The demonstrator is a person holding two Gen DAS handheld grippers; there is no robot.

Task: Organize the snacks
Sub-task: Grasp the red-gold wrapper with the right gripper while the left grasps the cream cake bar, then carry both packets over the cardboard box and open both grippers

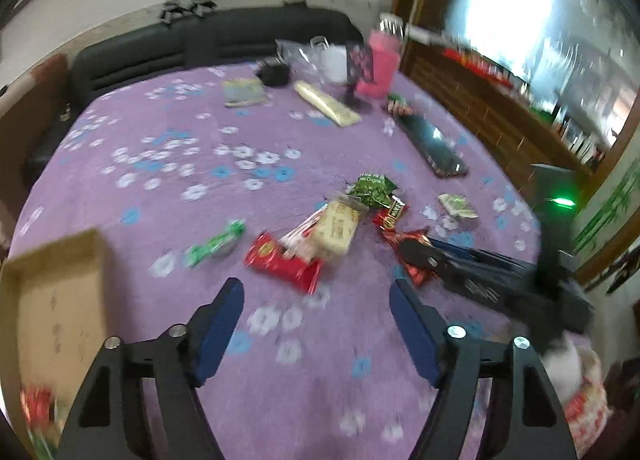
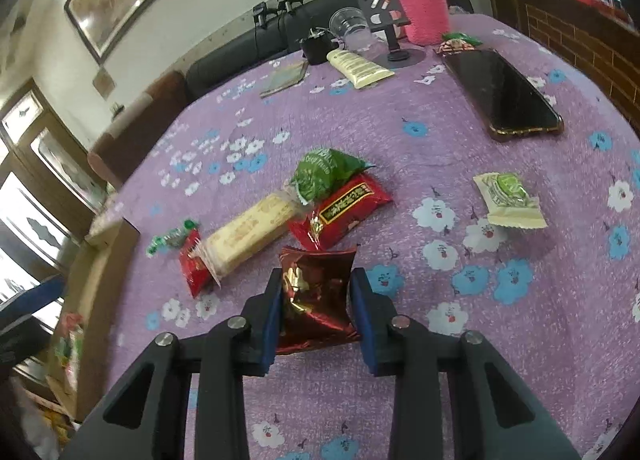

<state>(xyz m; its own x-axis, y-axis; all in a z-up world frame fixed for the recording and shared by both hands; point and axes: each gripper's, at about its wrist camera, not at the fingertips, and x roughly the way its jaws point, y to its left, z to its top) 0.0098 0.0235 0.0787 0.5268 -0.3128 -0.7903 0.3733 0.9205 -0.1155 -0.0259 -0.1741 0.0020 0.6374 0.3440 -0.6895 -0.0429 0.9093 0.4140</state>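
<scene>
Snack packets lie on a purple flowered tablecloth [image 1: 168, 132]. My right gripper [image 2: 318, 288] is shut on a shiny dark red foil packet [image 2: 316, 296], pinched between its blue pads; it also shows in the left wrist view [image 1: 412, 256]. Beyond it lie a red packet [image 2: 340, 208], a green bag [image 2: 324, 172], a long cream wafer pack [image 2: 252, 232], a small red pack [image 2: 192, 264] and a green candy [image 2: 172, 238]. A cream and green sachet [image 2: 508, 200] lies to the right. My left gripper [image 1: 316, 292] is open and empty, above the cloth near a red packet [image 1: 280, 264].
A cardboard box [image 1: 52, 300] sits at the left table edge. A black phone [image 2: 500, 92], a pink sleeved bottle [image 2: 420, 0], a phone stand [image 2: 392, 32], a plastic cup [image 2: 350, 26], a cream tube [image 2: 358, 66] and a black sofa [image 1: 208, 40] are at the back.
</scene>
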